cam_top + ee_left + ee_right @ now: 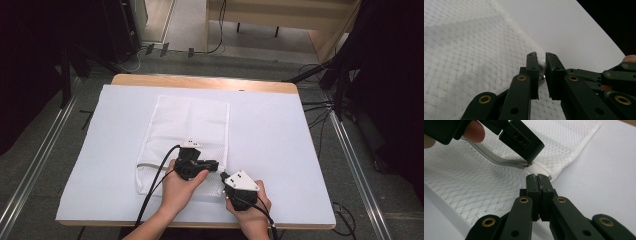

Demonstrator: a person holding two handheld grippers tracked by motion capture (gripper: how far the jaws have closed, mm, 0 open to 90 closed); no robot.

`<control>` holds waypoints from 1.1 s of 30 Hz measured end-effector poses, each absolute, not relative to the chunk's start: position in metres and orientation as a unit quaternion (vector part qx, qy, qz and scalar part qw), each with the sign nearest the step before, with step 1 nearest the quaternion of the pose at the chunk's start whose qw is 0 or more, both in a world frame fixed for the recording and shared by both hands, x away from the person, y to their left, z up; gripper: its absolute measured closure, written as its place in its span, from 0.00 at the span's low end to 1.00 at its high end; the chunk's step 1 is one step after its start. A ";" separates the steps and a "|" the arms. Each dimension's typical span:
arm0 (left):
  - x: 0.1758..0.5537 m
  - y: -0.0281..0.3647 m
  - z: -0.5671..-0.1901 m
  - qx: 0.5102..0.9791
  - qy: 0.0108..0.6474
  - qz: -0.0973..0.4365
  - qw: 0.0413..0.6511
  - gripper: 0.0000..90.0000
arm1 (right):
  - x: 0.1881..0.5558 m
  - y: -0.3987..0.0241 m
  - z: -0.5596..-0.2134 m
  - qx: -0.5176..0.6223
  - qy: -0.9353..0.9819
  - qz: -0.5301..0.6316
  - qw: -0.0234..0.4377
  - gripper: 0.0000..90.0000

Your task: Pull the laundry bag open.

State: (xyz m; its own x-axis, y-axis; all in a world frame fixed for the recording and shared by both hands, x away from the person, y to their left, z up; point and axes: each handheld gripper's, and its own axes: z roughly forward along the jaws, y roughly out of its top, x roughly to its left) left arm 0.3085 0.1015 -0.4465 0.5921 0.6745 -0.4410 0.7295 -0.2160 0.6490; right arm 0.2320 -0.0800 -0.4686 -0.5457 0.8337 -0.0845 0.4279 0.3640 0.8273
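Observation:
A white mesh bag point(185, 130) lies flat on the white board point(280, 150). Its zipper point(496, 160) runs along the near end. My left gripper point(215, 165) lies level over that end, jaws nearly together on the small metal zipper pull point(541, 77). In the right gripper view the left gripper point(527, 162) tip sits right on the pull point(526, 164). Just right of it, my right gripper point(223, 176) is shut, its tips point(537, 177) pinching the bag's hem at the near right corner. Mesh point(461, 50) spreads to the left of the left gripper's jaws point(541, 57).
The board covers a wooden table whose far edge point(200, 81) shows. Bare white board lies to the right point(300, 190) and left point(100, 165) of the bag. Cables trail from both grippers toward the near edge. Dark floor and stands surround the table.

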 end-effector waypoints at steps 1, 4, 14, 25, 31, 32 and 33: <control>0.309 0.103 -0.448 0.775 0.453 -0.034 0.439 0.91 | 0.232 -0.080 -0.468 0.402 0.785 0.396 0.256 1.00; 0.311 0.104 -0.451 0.770 0.458 -0.046 0.443 0.85 | 0.231 -0.079 -0.469 0.398 0.788 0.393 0.258 1.00; 0.311 0.105 -0.453 0.775 0.448 -0.050 0.444 0.97 | 0.231 -0.079 -0.469 0.400 0.788 0.393 0.254 1.00; 0.308 0.119 -0.450 0.776 0.448 -0.038 0.442 0.98 | 0.233 -0.085 -0.463 0.414 0.778 0.404 0.243 1.00; 0.306 0.144 -0.451 0.773 0.456 -0.018 0.442 0.98 | 0.233 -0.086 -0.463 0.412 0.779 0.400 0.250 1.00; 0.306 0.144 -0.451 0.773 0.456 -0.018 0.442 0.98 | 0.233 -0.086 -0.463 0.412 0.779 0.400 0.250 1.00; 0.305 0.152 -0.450 0.771 0.457 -0.007 0.443 0.98 | 0.234 -0.087 -0.463 0.412 0.780 0.398 0.251 1.00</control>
